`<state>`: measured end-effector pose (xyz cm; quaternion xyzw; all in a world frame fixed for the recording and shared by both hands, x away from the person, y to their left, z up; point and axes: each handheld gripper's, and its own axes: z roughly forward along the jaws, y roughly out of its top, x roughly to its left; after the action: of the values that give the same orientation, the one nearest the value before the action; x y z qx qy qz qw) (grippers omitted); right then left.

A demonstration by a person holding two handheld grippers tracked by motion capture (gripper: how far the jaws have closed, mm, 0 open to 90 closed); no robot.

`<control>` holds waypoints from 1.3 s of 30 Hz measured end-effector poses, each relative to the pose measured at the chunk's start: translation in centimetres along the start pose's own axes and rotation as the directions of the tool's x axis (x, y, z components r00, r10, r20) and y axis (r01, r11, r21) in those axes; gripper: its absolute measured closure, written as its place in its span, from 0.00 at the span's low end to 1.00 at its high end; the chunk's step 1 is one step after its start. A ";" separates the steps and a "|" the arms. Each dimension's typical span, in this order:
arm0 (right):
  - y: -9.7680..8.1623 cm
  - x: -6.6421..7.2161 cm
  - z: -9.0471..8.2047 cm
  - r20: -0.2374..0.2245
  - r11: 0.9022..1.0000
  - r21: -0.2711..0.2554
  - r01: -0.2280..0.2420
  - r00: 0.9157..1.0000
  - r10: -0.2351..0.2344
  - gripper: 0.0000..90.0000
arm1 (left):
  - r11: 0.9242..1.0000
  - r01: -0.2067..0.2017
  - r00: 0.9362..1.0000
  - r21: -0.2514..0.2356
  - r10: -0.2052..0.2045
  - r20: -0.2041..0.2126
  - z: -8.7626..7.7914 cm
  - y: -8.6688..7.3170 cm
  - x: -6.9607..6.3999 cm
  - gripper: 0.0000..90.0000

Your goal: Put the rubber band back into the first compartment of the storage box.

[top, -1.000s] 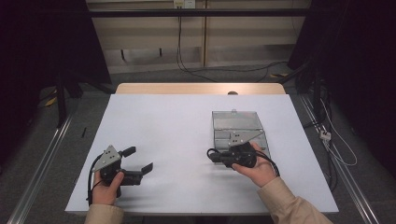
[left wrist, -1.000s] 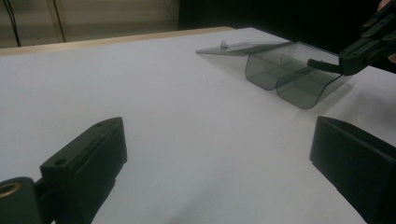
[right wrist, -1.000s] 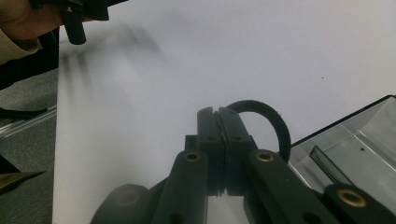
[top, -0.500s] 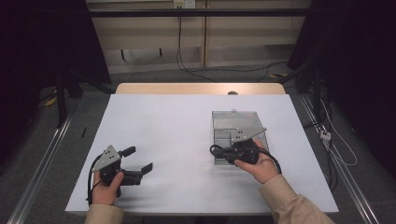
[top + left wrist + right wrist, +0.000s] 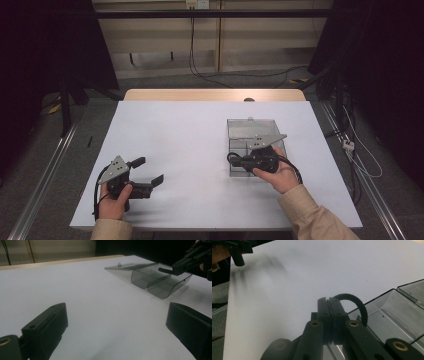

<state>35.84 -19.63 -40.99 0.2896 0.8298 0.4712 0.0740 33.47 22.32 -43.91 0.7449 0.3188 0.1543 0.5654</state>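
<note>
A clear smoky plastic box [image 5: 240, 131] with its lid laid open lies on the right half of the white table [image 5: 185, 140]. My right gripper [image 5: 236, 160] hovers at the box's near left corner and points left. Its jaws are pressed together on a thin black loop [image 5: 360, 305] that arcs from their tips down toward the box [image 5: 394, 312]. My left gripper [image 5: 150, 170] rests near the table's front left, open, with nothing between its jaws. In the left gripper view the box [image 5: 160, 287] stands ahead of that gripper [image 5: 116, 310] with its compartments empty.
The table's far edge is a wooden strip [image 5: 215, 95]. Cables run across the floor behind and to the right of the table. Metal rails [image 5: 45, 175] flank both sides. Bare white tabletop stretches between the two grippers.
The right gripper has edged slightly away from the person, further over the box, and turned a little. The left gripper has stayed where it was.
</note>
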 end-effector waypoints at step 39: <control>0.2 -1.8 0.1 0.031 1.000 -0.006 -0.021 0.999 0.021 0.99 | 1.000 -0.001 1.000 0.003 0.001 0.001 0.1 -0.1 0.0 0.04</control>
<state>37.47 -20.47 -41.19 0.3055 0.8240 0.4699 0.0828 33.48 22.29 -43.98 0.7460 0.3186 0.1536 0.5643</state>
